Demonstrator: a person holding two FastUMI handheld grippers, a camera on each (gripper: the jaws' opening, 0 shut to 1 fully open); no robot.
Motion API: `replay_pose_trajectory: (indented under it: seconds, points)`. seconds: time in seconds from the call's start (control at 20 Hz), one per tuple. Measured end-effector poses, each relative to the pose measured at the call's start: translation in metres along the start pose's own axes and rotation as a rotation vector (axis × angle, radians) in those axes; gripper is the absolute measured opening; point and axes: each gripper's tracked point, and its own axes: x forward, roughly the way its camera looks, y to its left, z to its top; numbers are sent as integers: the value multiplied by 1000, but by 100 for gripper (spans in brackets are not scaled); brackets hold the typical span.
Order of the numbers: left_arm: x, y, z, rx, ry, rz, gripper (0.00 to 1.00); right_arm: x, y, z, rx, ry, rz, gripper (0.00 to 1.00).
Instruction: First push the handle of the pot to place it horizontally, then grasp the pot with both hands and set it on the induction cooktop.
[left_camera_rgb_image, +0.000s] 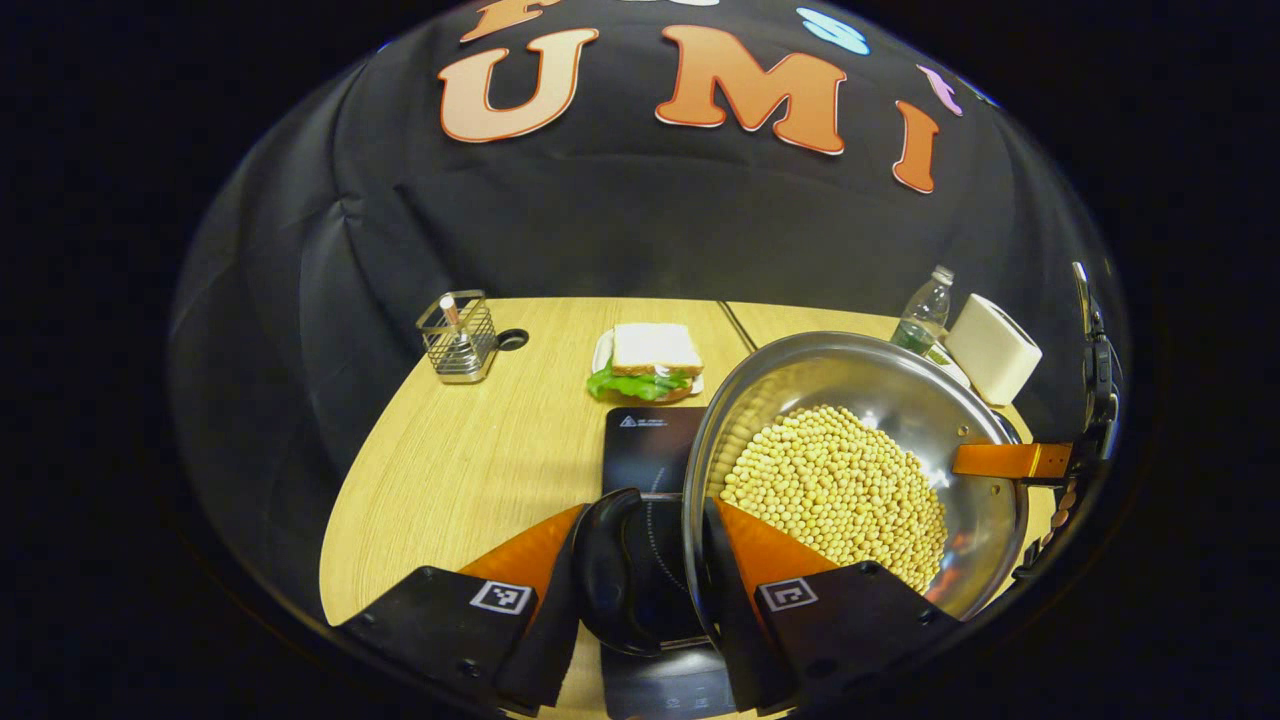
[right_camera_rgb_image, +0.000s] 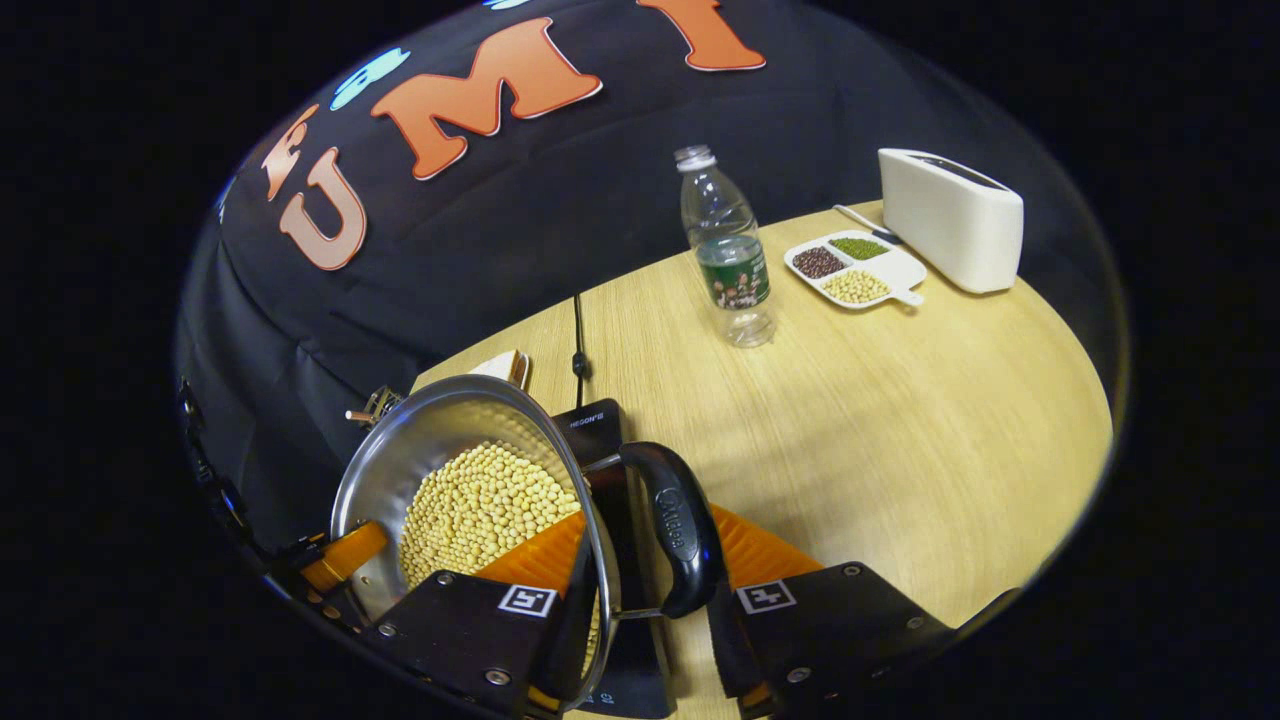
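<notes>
Left tongs (left_camera_rgb_image: 645, 575) straddle the near black handle (left_camera_rgb_image: 610, 570) and rim of the pot (left_camera_rgb_image: 850, 400), fingers close around both. Contact of the outer finger with the handle is hard to make out.

Right tongs (right_camera_rgb_image: 645, 600) likewise bracket the opposite handle (right_camera_rgb_image: 675, 525) and rim (right_camera_rgb_image: 600, 540); a visible gap sits beside the handle, so firm grip cannot be confirmed.

Pot holds soybeans (left_camera_rgb_image: 840, 495), tilted, above the induction cooktop (left_camera_rgb_image: 645, 445); whether its base touches the glass is hidden. Cooktop's near edge is cut off.

Worktop (right_camera_rgb_image: 900, 400) lies open to the right; bottle (right_camera_rgb_image: 728, 250), bean tray (right_camera_rgb_image: 855, 270), toaster (right_camera_rgb_image: 950, 220) stand far back. Sandwich (left_camera_rgb_image: 650, 360) and wire caddy (left_camera_rgb_image: 458, 335) sit beyond the cooktop.
</notes>
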Motion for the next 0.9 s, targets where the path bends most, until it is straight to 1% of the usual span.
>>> replay_pose_trajectory:
  seconds: [0.25, 0.3, 0.35, 0.45, 0.5, 0.55, 0.6, 0.65, 0.75, 0.8, 0.85, 0.9]
  points:
    - [1, 1, -11, -37, 37, 13, 68, 17, 12, -12, -49, 25, -3, 51]
    - [2, 1, -12, -43, 44, 15, 65, 19, 14, -14, -61, 27, -4, 51]
    - [1, 1, -11, -47, 50, 16, 68, 22, 15, -16, -64, 34, -2, 52]
    - [2, -1, -7, -51, 41, 12, 68, 25, 18, -17, -62, 31, 6, 51]
    - [1, 2, -8, -51, 46, 12, 72, 23, 17, -18, -65, 32, 9, 52]
    - [0, 3, -8, -52, 44, 9, 65, 23, 18, -17, -69, 30, 13, 51]
    - [2, 5, -13, -48, 53, 11, 68, 21, 18, -15, -74, 27, 23, 48]
    - [-2, 5, -13, -47, 50, 15, 71, 19, 20, -12, -80, 15, 29, 54]
    - [-5, 15, -2, -52, 15, 54, 83, 9, 20, 4, -101, -40, 40, 59]
    - [-12, 21, 5, -59, -12, 86, 86, -2, 16, 17, -114, -83, 31, 58]
    - [-22, 24, 18, -85, -63, 115, 89, -13, 11, 31, -129, -129, 25, 70]
    - [-33, 29, 33, -112, -127, 159, 97, -27, 5, 45, -144, -176, 12, 81]
